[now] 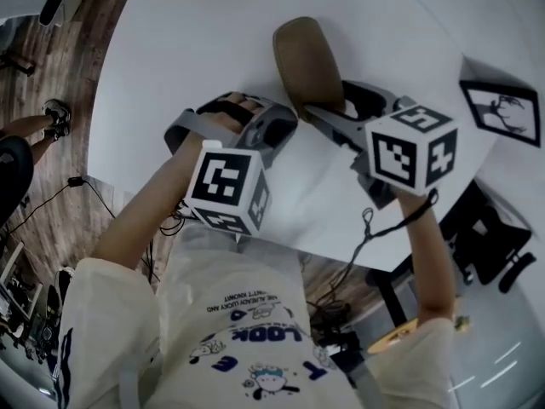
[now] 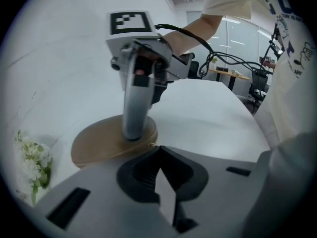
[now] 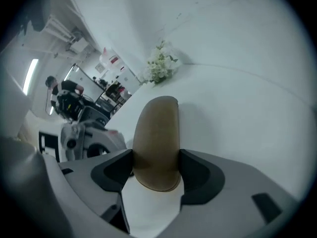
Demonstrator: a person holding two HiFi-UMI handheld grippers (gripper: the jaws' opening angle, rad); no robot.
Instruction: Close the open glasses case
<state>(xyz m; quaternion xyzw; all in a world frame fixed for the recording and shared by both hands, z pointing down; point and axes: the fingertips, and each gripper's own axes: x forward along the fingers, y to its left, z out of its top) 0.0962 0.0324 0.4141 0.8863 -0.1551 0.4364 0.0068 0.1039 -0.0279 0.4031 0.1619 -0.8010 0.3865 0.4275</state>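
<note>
Glasses case (image 3: 156, 138), pinched at its rounded end by right gripper (image 3: 156, 168) (left gripper (image 2: 159, 155) pressed together, empty), may squirt free across the smooth table (image 3: 247, 123) if squeezed harder.

The glasses case (image 1: 305, 62) is lying flat on the white table (image 1: 213, 41). It is a smooth tan oblong with rounded ends and a gently domed top. Its lid is sitting down on the base, with only a thin seam showing along the side; whether it is fully latched cannot be told. It is resting well in from every edge, roughly mid-table, its long axis running away from the near edge, with the right-hand corner well apart from it.
</note>
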